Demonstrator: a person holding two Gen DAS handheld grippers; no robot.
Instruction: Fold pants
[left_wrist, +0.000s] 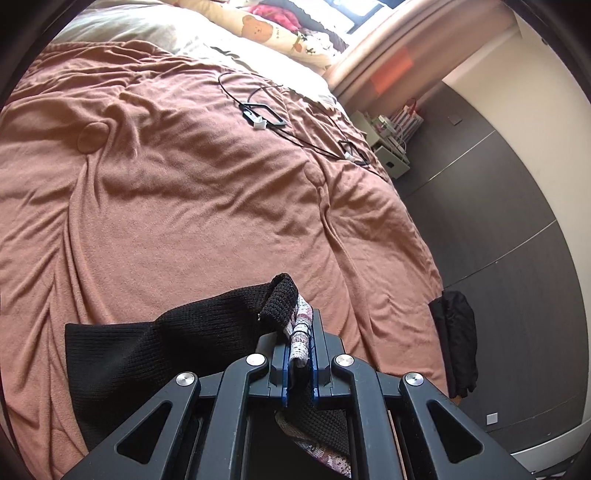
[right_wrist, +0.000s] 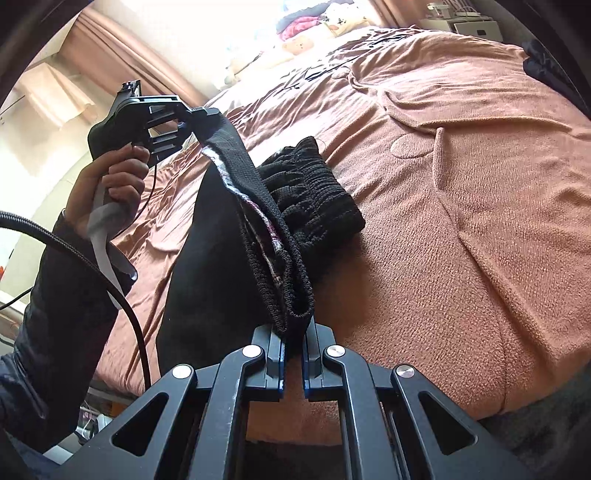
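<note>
While your left gripper (left_wrist: 299, 350) pinches one corner of the black pants (right_wrist: 236, 236), your right gripper (right_wrist: 293, 332) clamps another, holding them stretched above the brown blanket (right_wrist: 461, 184).

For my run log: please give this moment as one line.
black knit pants: lifted, other end on rust-brown bed cover | left gripper: shut on edge | right gripper: shut on edge

Pants (right_wrist: 236, 258) hang over the bedspread (right_wrist: 461, 184), stretched between left gripper (right_wrist: 207, 112) and right gripper (right_wrist: 293, 332); waistband bunched on bedspread. Cables (left_wrist: 266, 110) on bedspread beyond.
</note>
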